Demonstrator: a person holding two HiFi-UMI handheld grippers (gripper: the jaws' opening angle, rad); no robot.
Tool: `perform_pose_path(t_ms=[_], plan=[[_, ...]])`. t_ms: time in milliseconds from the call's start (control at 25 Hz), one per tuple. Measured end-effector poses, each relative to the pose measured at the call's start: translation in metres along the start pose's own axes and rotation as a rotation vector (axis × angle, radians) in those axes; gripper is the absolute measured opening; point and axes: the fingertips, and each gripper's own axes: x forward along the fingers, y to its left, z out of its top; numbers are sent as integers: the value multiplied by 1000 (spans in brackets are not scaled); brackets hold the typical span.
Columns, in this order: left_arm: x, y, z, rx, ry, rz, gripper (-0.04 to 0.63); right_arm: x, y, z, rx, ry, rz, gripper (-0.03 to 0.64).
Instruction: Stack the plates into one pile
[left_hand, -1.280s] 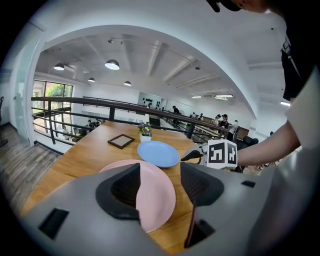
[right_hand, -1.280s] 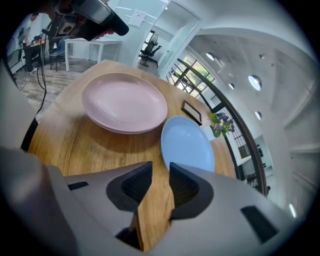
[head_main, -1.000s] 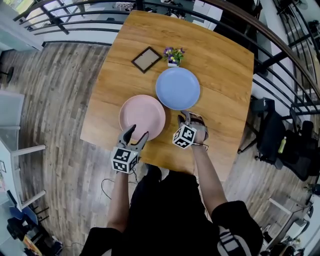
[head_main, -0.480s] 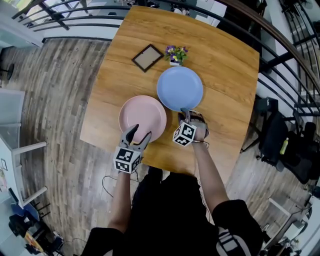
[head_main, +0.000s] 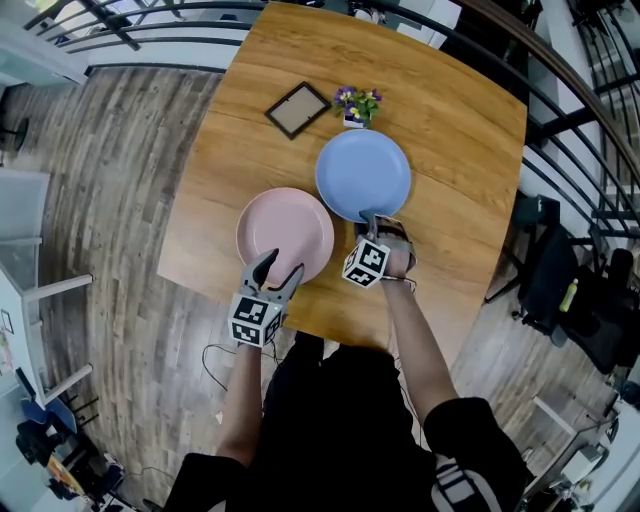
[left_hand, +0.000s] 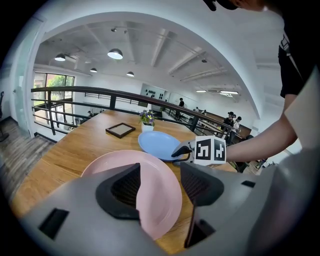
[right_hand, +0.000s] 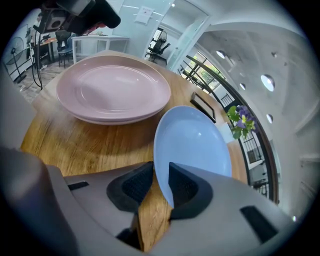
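A pink plate (head_main: 285, 225) lies flat on the wooden table (head_main: 450, 120), with a blue plate (head_main: 363, 170) just behind it to the right. My left gripper (head_main: 281, 262) is open. The pink plate's near rim (left_hand: 150, 167) sits between its jaws with wood showing on one side. My right gripper (head_main: 372, 218) is closed on the blue plate's near rim (right_hand: 195, 145), which fills the gap at the pad tips. From the left gripper view, the right gripper (left_hand: 182, 151) sits at the blue plate's (left_hand: 157, 142) edge.
A small dark picture frame (head_main: 298, 109) and a little pot of purple flowers (head_main: 357, 103) stand behind the blue plate. The table's near edge runs just under both hands. A black railing curves round the far side, and a dark chair (head_main: 545, 270) stands to the right.
Both grippers have sunk a little toward the table at the plates' near rims. The plates, the frame and the flowers lie where they were.
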Motion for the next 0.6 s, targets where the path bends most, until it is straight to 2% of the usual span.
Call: perform_pose_path(t_ms=[80,240,600], plan=[[1,1,-1,0,1,1,258,1,-1,3,-13,-1,0,107],[2,2,-4,-5,7,4,258,3,6,4,-88,8,-12,43],[1,-1,-4,-8,10,3,258,-1,4,8,-146,10,-6,25]])
